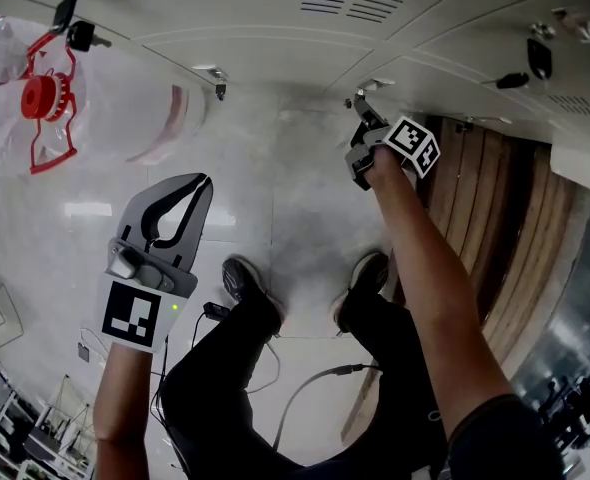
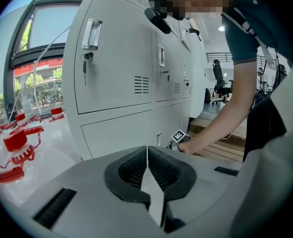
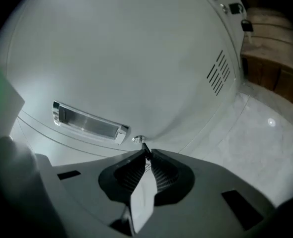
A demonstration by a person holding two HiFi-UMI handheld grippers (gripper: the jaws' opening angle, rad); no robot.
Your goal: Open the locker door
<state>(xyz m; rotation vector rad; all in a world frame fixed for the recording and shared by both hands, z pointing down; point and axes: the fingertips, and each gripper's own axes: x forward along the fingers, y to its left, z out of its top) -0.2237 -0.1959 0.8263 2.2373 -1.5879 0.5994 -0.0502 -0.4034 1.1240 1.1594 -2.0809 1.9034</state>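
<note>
The grey locker door (image 3: 136,58) fills the right gripper view, with a recessed metal handle (image 3: 87,123), a round lock (image 3: 136,139) beside it and vent slits (image 3: 218,73). A dark key (image 3: 145,150) sticks out of that lock, and my right gripper (image 3: 146,157) is shut on it. From the head view, the right gripper (image 1: 360,103) reaches the bottom edge of the locker row (image 1: 275,18). My left gripper (image 1: 203,182) hangs away from the lockers over the floor, jaws shut and empty. In its own view, the left gripper (image 2: 147,155) points at the locker fronts (image 2: 116,58).
Clear water bottles with red handles (image 1: 45,98) stand at the left by the lockers. A wooden pallet (image 1: 495,198) lies at the right. Other locker doors carry keys (image 1: 75,18). The person's shoes (image 1: 245,278) and a cable (image 1: 315,383) are on the tiled floor.
</note>
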